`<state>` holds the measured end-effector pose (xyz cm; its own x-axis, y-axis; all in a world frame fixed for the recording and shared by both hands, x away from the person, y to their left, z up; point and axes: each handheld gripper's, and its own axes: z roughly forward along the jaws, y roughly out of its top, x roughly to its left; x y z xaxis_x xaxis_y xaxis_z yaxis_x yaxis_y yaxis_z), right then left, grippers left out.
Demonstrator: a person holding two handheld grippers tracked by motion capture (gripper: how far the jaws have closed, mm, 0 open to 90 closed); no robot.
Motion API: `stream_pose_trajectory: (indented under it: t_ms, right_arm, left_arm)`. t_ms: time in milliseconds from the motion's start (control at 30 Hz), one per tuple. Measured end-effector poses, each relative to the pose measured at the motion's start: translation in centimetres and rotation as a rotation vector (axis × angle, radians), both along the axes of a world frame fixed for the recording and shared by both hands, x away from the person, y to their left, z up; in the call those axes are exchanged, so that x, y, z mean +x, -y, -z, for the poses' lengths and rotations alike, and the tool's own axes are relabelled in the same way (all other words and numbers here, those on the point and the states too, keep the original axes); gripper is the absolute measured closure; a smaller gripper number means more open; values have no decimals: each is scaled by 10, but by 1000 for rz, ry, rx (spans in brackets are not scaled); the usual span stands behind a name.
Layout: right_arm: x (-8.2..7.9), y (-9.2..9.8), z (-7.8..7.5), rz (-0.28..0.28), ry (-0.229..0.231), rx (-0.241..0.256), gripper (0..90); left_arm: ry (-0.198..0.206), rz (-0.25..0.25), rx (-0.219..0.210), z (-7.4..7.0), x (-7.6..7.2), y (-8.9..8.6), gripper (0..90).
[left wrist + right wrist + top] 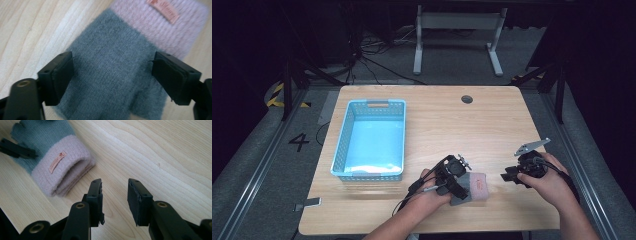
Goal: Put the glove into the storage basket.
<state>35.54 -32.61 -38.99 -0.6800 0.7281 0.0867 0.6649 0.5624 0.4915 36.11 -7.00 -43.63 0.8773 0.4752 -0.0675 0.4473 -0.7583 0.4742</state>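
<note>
My left claw (112, 75) wide astride the grey glove (110, 75) at lower centre, right claw (115, 200) narrowly parted above bare desk (162, 157).

The glove (473, 186) lies on the table (447, 125) under the left gripper (455, 181); the basket (371, 140) sits to its left, the right gripper (512, 175) just right, seemingly not touching.
</note>
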Motion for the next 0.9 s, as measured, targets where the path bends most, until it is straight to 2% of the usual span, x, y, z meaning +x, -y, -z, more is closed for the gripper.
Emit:
stream_pose_trajectory:
  t_ms: [67, 233, 367, 600, 667, 800, 900]
  right_arm:
    - [0, 0, 0, 1, 0, 6, 644]
    - [0, -1, 0, 2, -5, 7, 642]
    - [0, -2, 0, 2, -2, 9, 640]
    - [0, -2, -1, 6, 2, 14, 635]
    - [0, -2, -1, 7, 1, 14, 632]
    - [2, -4, -1, -2, 1, 25, 628]
    - [3, -6, -2, -1, 4, 30, 628]
  left_arm:
    - [16, 5, 10, 1, -1, 2, 160]
    - [14, -4, 13, 4, -3, 3, 149]
    - [10, 15, 9, 5, -2, 3, 144]
    - [11, -18, 51, 4, -6, 10, 174]
    - [13, -12, 58, 3, -6, 10, 194]
    - [10, 12, 73, 0, -7, 12, 289]
    - [21, 48, 78, -2, -12, 15, 477]
